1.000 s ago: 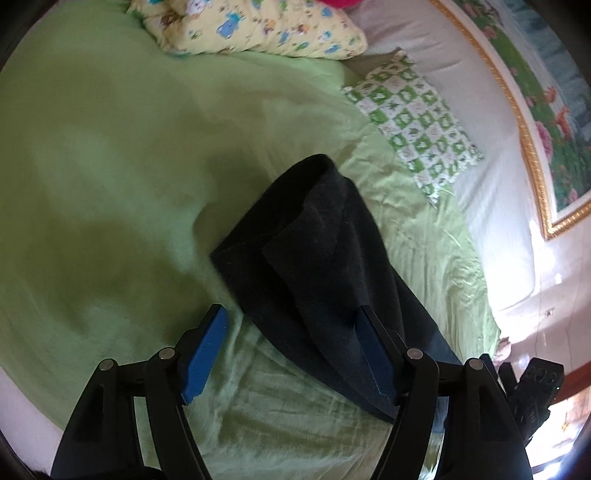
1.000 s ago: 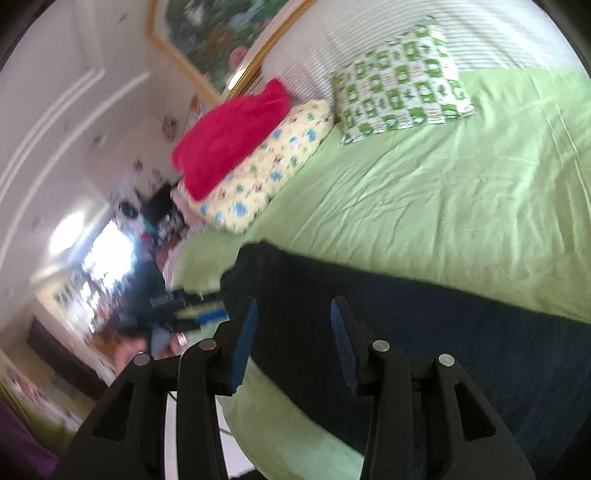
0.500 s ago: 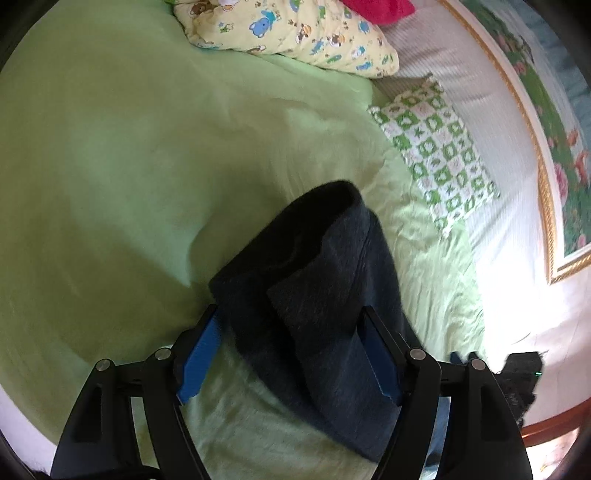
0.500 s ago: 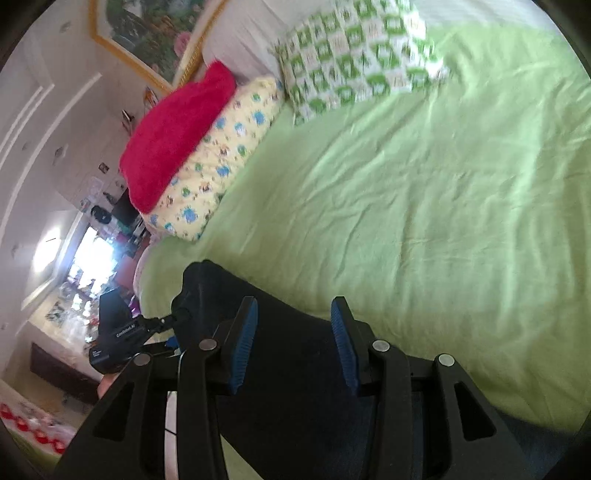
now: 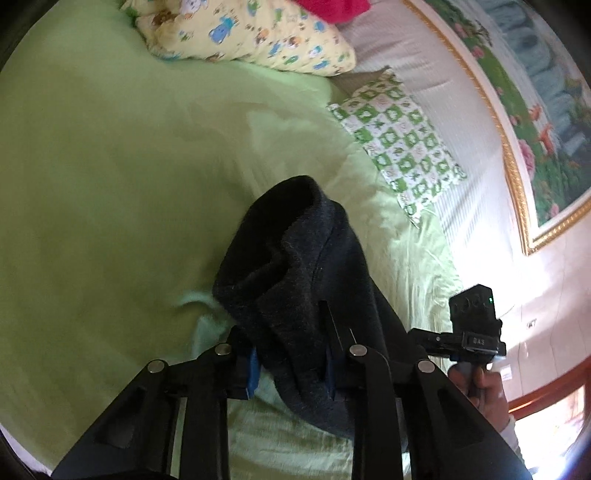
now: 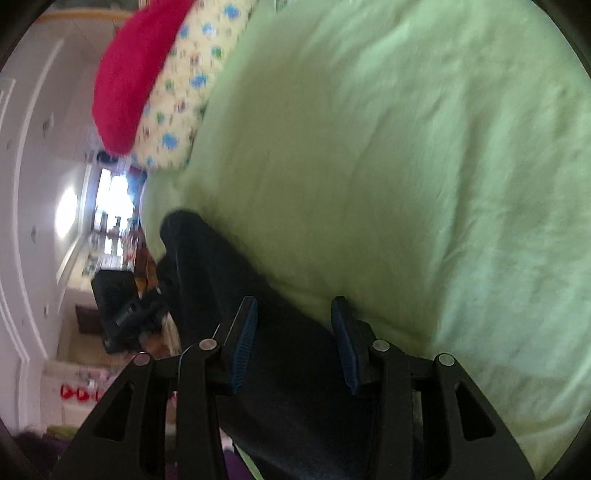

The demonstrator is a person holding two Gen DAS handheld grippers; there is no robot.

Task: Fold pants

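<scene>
The dark navy pants (image 5: pixel 295 266) lie bunched on the green bedsheet (image 5: pixel 110 184). My left gripper (image 5: pixel 291 365) is shut on a thick fold of them and holds that end raised off the bed. In the right wrist view the pants (image 6: pixel 229 280) run from the lower centre up to the left, over the bed's edge. My right gripper (image 6: pixel 293 343) hovers over them with its blue pads apart, holding nothing. The right gripper also shows in the left wrist view (image 5: pixel 476 328), at the far right in the person's hand.
A yellow cartoon-print pillow (image 5: pixel 251 33) and a green-and-white checked pillow (image 5: pixel 399 136) lie at the head of the bed. A red pillow (image 6: pixel 129 70) sits on the yellow one. A framed picture (image 5: pixel 535 110) hangs on the wall. The left gripper's body (image 6: pixel 118 306) shows beyond the bed edge.
My left gripper closed on the pants' folded end and lifted it. My right gripper tilted and swung over the pants, staying open.
</scene>
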